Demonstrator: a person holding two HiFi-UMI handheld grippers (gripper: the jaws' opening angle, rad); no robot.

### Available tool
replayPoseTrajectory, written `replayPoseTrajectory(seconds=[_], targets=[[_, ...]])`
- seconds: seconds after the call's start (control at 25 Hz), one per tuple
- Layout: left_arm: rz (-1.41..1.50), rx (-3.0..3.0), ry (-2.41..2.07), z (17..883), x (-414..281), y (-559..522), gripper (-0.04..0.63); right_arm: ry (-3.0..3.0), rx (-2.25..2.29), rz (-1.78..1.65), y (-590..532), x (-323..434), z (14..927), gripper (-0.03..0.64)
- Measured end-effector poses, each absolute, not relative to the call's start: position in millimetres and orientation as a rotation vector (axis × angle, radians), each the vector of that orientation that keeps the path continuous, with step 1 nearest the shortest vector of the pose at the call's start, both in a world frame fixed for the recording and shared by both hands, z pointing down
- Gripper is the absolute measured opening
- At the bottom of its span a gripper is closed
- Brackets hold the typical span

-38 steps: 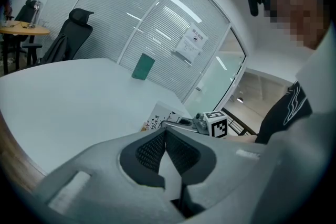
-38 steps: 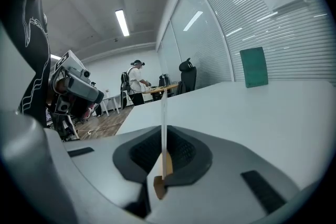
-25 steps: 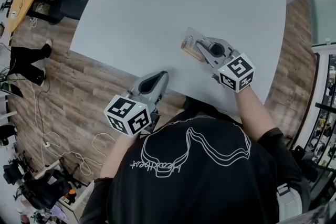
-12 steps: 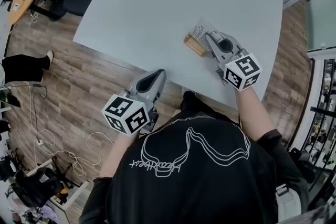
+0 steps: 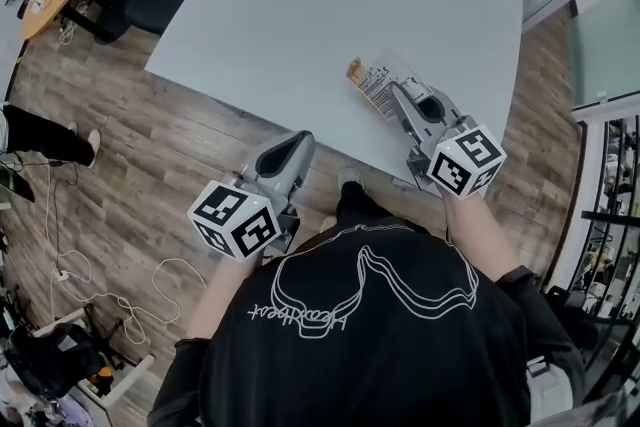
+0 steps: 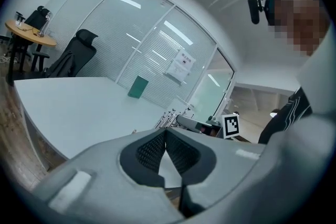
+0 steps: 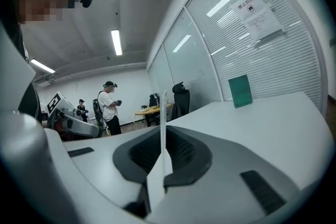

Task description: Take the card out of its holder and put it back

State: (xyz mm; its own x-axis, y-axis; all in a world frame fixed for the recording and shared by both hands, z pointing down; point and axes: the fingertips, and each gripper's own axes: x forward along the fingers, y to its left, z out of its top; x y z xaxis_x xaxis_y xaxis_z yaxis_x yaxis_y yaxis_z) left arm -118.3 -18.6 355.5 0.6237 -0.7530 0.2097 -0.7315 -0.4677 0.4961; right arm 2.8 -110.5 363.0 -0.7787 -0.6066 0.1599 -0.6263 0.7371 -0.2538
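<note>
left gripper [image 5: 300, 143]: tip at the near edge of the white table [image 5: 300, 5], body over the wood floor [image 5: 150, 135]. Its own view shows the jaws clenched together with nothing between them.

card holder [image 5: 378, 80]: clear sleeve with print, over the table's near right part, pinched at its near end by the right gripper [image 5: 395, 91].

Head view shows the sleeve's flat face and a tan corner at its far left; can't tell if that's the card. Right gripper view gets the sleeve only edge-on, thin and upright between clamped pads.

green block [image 7: 240, 91]: whole in both gripper views, cropped at the head view's top.
</note>
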Motion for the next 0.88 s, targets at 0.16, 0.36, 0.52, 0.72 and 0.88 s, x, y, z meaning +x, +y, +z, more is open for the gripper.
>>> replayPoseTrajectory(seconds=[0.16,0.36,0.52,0.72,0.88], targets=[[-0.058,2.329,-1.141,347,-113,-3,0.014,-2.878,1.086,0.579,-75,11,350,0.023],[-0.053,2.375,-1.102,339,-100,14,0.014,-2.906,1.086,0.619,-41,22,340,0.023],[-0.034,2.399,-1.076,336,-81,24,0.014,-2.925,1.07,0.629,-23,36,340,0.023],[-0.002,2.405,-1.056,333,-70,23,0.014,-2.928,1.063,0.651,-16,45,340,0.023],[0.009,2.426,-1.031,330,-69,31,0.014,-2.92,1.062,0.655,-6,44,341,0.023]])
